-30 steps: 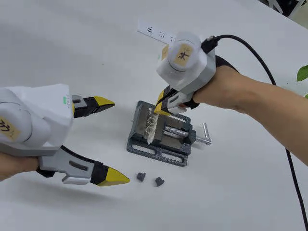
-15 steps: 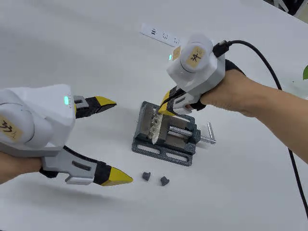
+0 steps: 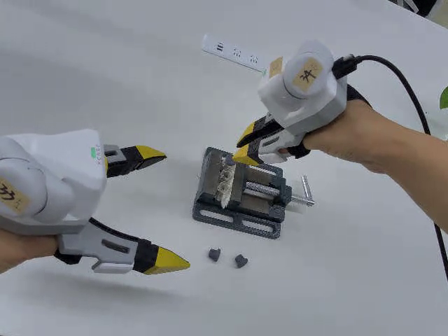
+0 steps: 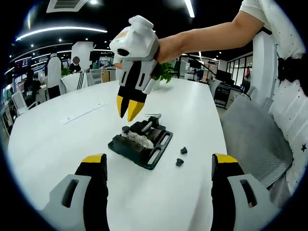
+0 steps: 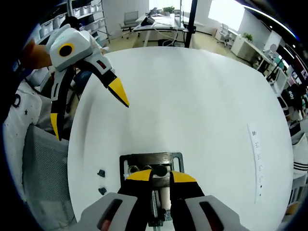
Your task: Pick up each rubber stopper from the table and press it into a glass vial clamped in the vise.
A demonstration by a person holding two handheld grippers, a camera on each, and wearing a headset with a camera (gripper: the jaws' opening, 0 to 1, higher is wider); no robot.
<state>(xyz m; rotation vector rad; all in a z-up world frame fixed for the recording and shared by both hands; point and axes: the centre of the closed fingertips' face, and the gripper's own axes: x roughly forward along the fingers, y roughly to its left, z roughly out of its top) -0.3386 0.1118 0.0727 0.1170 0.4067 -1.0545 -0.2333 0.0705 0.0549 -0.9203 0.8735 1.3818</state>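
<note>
A white table (image 3: pixel 105 70) carries a small dark grey vise (image 3: pixel 241 203), well in from the table's edges. The vise's long axis runs along its screw, and the handle end points toward the table's right edge. A short row of clear glass vials (image 3: pixel 225 180) is clamped between its jaws, with the row lying across the screw. In the right gripper view the vials' round mouths (image 5: pixel 140 169) face up toward the camera. One at the end of the row looks dark, as if capped (image 5: pixel 159 170), though it is small and partly hidden behind the claw tips.

Two loose dark rubber stoppers (image 3: pixel 214 255) lie side by side on the bare table, near each other but not touching. They sit just beside the vise, between it and the table's near edge. Which way each one points is too small to tell.

The right claw (image 3: pixel 245 144) hangs just above the vials, tips aimed down at them. Its yellow tips are parted only a little and hold nothing. A black cable (image 3: pixel 413 105) trails from it toward the table's right edge.

The left claw (image 3: pixel 159 208) is spread wide and holds nothing. It hovers over the table on the side of the vise nearer the left edge, pointing at the vise.

A white power strip (image 3: pixel 234 50) lies toward the far edge.
</note>
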